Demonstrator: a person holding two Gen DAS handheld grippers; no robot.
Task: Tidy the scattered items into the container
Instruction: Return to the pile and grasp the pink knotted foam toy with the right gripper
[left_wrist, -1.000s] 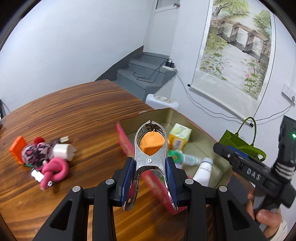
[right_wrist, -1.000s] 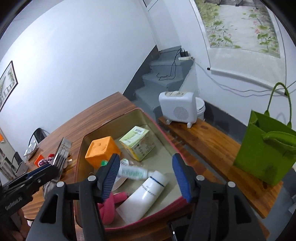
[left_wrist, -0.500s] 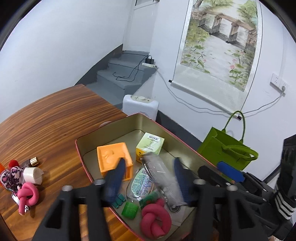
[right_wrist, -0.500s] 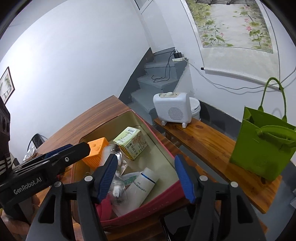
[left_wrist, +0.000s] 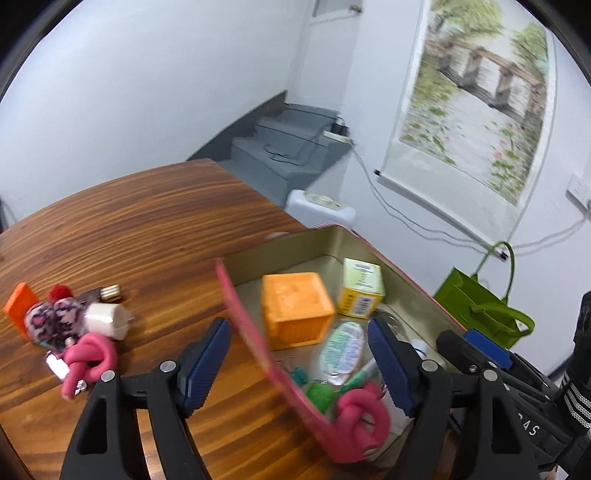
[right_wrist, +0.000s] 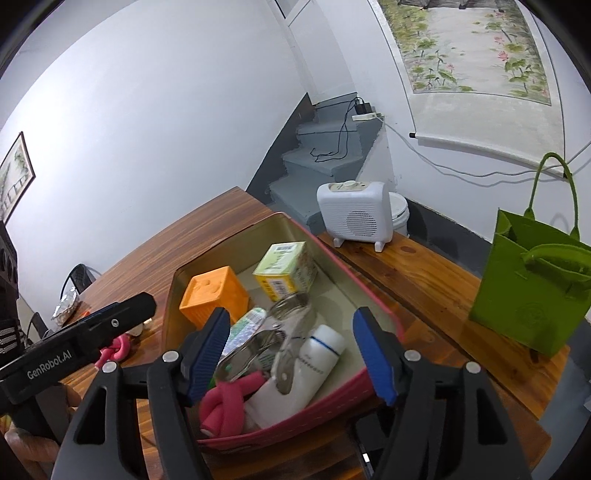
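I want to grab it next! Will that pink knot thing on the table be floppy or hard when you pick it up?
The pink knot on the table is probably soft and bendy, since it looks like a thick rope tied in a loop. It likely weighs little. Being rounded and smooth, it might slip or squash between the pads.

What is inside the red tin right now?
The red tin holds an orange cube, carton, metal clamp, white tube and pink knot. Anything beneath them is covered.

Black plastic left claw (left_wrist: 299, 362), right claw (right_wrist: 291, 354): ribbed blue pads, silver screws, white "GenRobot.AI" lettering.
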